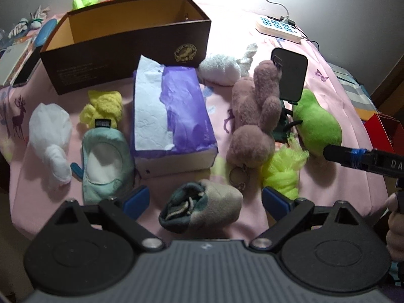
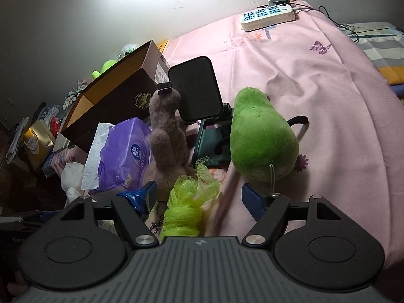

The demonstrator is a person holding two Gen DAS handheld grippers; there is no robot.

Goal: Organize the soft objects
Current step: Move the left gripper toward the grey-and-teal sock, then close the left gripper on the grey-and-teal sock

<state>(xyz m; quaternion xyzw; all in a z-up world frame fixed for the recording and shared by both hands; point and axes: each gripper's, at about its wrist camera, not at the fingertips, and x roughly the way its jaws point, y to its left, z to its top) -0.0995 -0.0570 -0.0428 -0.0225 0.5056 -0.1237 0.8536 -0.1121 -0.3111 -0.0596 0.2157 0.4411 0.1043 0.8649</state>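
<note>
Through the left wrist camera, the left gripper point(image 1: 205, 198) hangs low over the near edge of the pink bedsheet point(image 1: 333, 96) with its blue-tipped jaws spread wide and nothing between them but a rolled grey sock point(image 1: 202, 208) that lies on the sheet, clear of both fingers. Beyond it, toward the middle of the sheet, sits a purple tissue pack point(image 1: 174, 116). To its left lie a mint slipper sock point(image 1: 107, 161), a yellow fluffy cloth point(image 1: 104, 107) and a white bundle point(image 1: 51, 136) near the left edge. A brown open box point(image 1: 126, 43) stands toward the far side, and a white plush point(image 1: 219, 69) rests just beside its right corner. Right of the pack, a pink plush bunny point(image 1: 255, 116) lies with a neon yellow mesh puff point(image 1: 282, 169) at its near end and a green plush point(image 1: 317, 122) beyond. A power strip point(image 1: 277, 27) lies at the far right corner.

Through the right wrist camera, the right gripper point(image 2: 198, 202) also stands wide open, gripping nothing; the mesh puff point(image 2: 186, 202) lies between its fingers, closer to the left one, though contact cannot be judged. The bunny point(image 2: 168, 136) rises just behind the puff, the green plush point(image 2: 262, 136) rests on the sheet point(image 2: 328, 116) to the right, and a dark phone on a stand point(image 2: 197, 91) props up between them. The tissue pack point(image 2: 123, 151) and box point(image 2: 113, 101) are at left.
</note>
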